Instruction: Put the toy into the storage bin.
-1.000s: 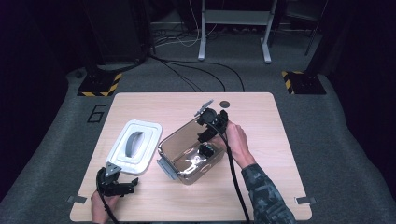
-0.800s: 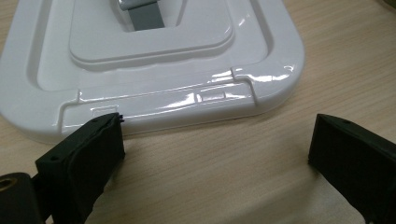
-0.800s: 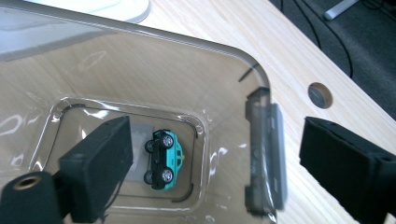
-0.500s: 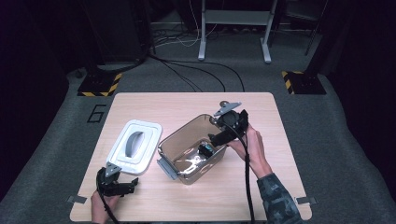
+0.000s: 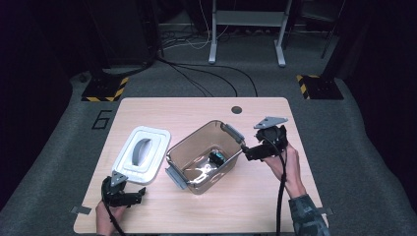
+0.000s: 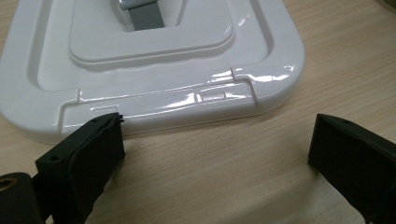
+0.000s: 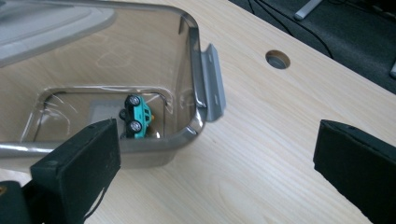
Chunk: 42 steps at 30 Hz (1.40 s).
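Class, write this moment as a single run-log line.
right gripper: open, empty, beside bin | toy car: on its side in bin | left gripper: open, at lid edge | lid: off, on table

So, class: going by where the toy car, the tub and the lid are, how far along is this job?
Done: the toy car lies on its side inside the tub. In hand: nothing; the right tool is open beside the tub, the left tool open at the lid. Probably left: fitting the lid, which lies on the table.

A small teal toy car lies tipped on its side at the bottom of the clear, open plastic box, near one end wall.
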Motion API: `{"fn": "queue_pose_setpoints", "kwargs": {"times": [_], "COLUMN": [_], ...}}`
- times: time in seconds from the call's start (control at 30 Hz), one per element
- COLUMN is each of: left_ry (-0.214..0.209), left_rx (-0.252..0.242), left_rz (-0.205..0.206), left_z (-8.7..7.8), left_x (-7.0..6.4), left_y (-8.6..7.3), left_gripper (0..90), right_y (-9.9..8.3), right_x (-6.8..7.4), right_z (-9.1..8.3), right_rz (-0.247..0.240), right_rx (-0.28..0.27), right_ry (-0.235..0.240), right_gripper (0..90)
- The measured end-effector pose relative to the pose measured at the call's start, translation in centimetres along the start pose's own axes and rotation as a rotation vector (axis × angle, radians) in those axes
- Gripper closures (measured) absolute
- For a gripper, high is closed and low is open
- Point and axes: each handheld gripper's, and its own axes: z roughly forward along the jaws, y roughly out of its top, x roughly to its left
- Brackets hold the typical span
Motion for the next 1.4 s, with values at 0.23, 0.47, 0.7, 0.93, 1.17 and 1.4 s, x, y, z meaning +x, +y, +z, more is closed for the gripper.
{"fn": "queue_pose_setpoints", "kwargs": {"times": [0.23, 0.47, 0.7, 0.93, 1.17, 1.4], "left_ry": [0.000, 0.000, 0.000, 0.000, 0.000, 0.000], "left_rx": [0.000, 0.000, 0.000, 0.000, 0.000, 0.000], "left_rz": [0.000, 0.000, 0.000, 0.000, -0.001, -0.001], "left_z": [0.0, 0.0, 0.0, 0.0, 0.0, 0.0], "left_x": [0.0, 0.0, 0.0, 0.0, 0.0, 0.0], "left_y": [0.0, 0.0, 0.0, 0.0, 0.0, 0.0], "left_gripper": [3.0, 3.0, 3.0, 2.9, 2.9, 3.0], "right_y": [-2.4, -5.2, -7.9, -10.0, -12.1, -14.3], "right_x": [-0.8, -1.8, -2.4, -2.3, -2.1, -1.9], "right_z": [-0.4, -0.1, 1.0, 2.5, 4.4, 5.9], "right_rz": [0.054, 0.106, 0.150, 0.192, 0.206, 0.249], "right_rx": [-0.011, 0.002, 0.014, 0.034, 0.053, 0.086], "right_ry": [-0.012, -0.010, -0.002, 0.013, 0.026, 0.018], "right_gripper": [0.4, 0.6, 0.6, 0.9, 1.2, 1.7]}}
